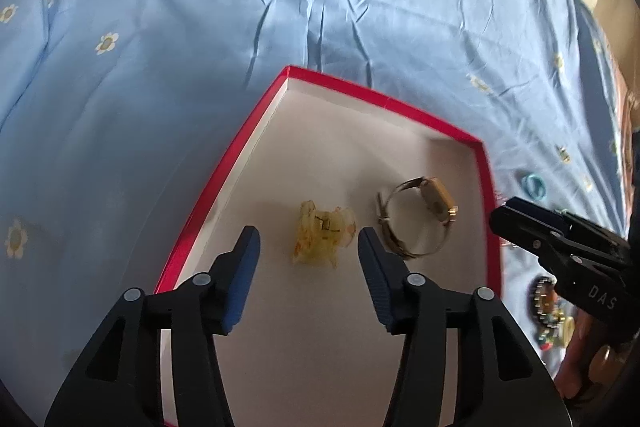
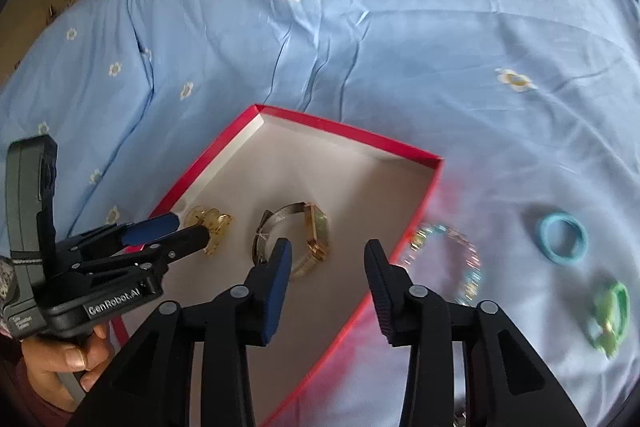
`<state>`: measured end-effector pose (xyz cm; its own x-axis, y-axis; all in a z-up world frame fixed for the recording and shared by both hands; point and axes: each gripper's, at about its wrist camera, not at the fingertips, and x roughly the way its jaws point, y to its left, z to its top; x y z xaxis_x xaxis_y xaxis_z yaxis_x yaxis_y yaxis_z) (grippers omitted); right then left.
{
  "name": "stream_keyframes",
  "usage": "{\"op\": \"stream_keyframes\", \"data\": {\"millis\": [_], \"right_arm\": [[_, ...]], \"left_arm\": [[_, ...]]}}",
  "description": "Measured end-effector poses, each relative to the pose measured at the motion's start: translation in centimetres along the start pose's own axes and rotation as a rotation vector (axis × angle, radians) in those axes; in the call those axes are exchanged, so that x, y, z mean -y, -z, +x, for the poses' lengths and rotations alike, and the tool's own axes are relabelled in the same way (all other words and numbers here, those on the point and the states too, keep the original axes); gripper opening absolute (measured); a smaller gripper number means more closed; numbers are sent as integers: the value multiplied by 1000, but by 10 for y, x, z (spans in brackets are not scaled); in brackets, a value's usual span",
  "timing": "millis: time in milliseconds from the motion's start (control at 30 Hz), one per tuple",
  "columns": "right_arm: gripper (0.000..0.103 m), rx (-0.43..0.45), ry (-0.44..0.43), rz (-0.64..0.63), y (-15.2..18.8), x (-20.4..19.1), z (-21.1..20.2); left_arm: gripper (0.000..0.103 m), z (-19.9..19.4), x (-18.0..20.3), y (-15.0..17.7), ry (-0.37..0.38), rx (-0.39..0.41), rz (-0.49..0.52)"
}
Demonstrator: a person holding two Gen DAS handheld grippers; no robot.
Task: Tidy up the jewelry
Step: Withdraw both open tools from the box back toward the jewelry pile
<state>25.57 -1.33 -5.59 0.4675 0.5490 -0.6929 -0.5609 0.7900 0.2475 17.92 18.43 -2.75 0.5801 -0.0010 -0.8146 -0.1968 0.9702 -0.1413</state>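
Left claw (image 1: 308, 247), ribbed pads apart, hangs over a translucent amber clip (image 1: 322, 237) beside a gold mesh watch (image 1: 420, 219) in the red-rimmed box (image 1: 224, 171); right claw (image 2: 326, 259) parted, empty.

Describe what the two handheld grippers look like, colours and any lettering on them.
Both are black plastic with silver pivot rivets. The left gripper and right gripper have blue ribbed fingers. Seen from the right wrist camera, the left gripper's body reads "GenRobot.AI" in white; the right gripper's body shows white letters "DAS". A dark maroon sleeve shows.
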Motion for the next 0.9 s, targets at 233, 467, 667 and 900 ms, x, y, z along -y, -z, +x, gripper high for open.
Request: {"op": "stream_keyframes", "data": {"millis": [233,467,667,900], "right_arm": [[46,56,23,71,16,26,-42],[46,80,64,131,35,52,-72],[46,95,94,164,49,70,-90],[50,120,127,197,62,89,-110]], "left_arm": [[56,-30,15,8,87,50,-25],[56,-46,43,16,146,72,4],[56,-52,60,20,171,73,30],[56,-56,81,23,197,72,76]]}}
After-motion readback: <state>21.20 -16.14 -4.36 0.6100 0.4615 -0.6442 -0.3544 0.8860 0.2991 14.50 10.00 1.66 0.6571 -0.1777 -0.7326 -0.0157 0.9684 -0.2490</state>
